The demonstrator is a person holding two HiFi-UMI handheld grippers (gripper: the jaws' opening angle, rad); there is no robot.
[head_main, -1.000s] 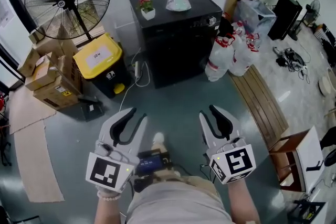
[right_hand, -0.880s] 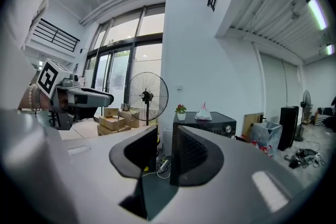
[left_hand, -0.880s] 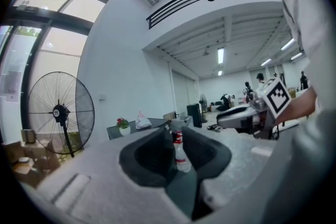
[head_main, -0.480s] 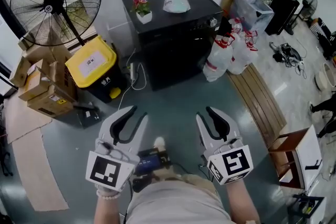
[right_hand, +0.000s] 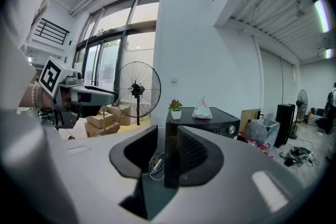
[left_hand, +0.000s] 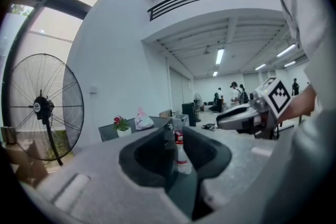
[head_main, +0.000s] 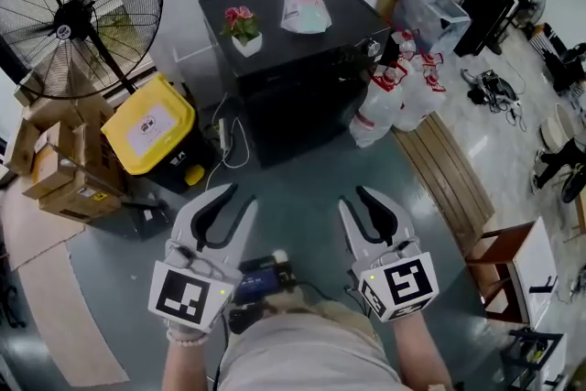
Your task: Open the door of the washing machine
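The black washing machine (head_main: 302, 96) stands against the white wall at the top middle of the head view, its front door closed. It also shows in the right gripper view as the washing machine (right_hand: 210, 126), some way ahead. My left gripper (head_main: 236, 197) and right gripper (head_main: 359, 195) are held side by side over the grey floor, well short of the machine. The left gripper (left_hand: 176, 136) has its jaws opening with nothing between them. The right gripper (right_hand: 167, 136) stands open and empty.
A potted flower (head_main: 243, 27) and a pink bag (head_main: 305, 0) sit on the machine. A big fan (head_main: 78, 9), a yellow-lidded bin (head_main: 151, 128) and cardboard boxes (head_main: 59, 169) stand left. White bags (head_main: 394, 101) and a wooden slat board (head_main: 449, 174) lie right.
Both grippers and the person have come nearer to the washing machine; the fan, bin and boxes have slid left and down in the head view. Neither gripper has taken hold of anything.
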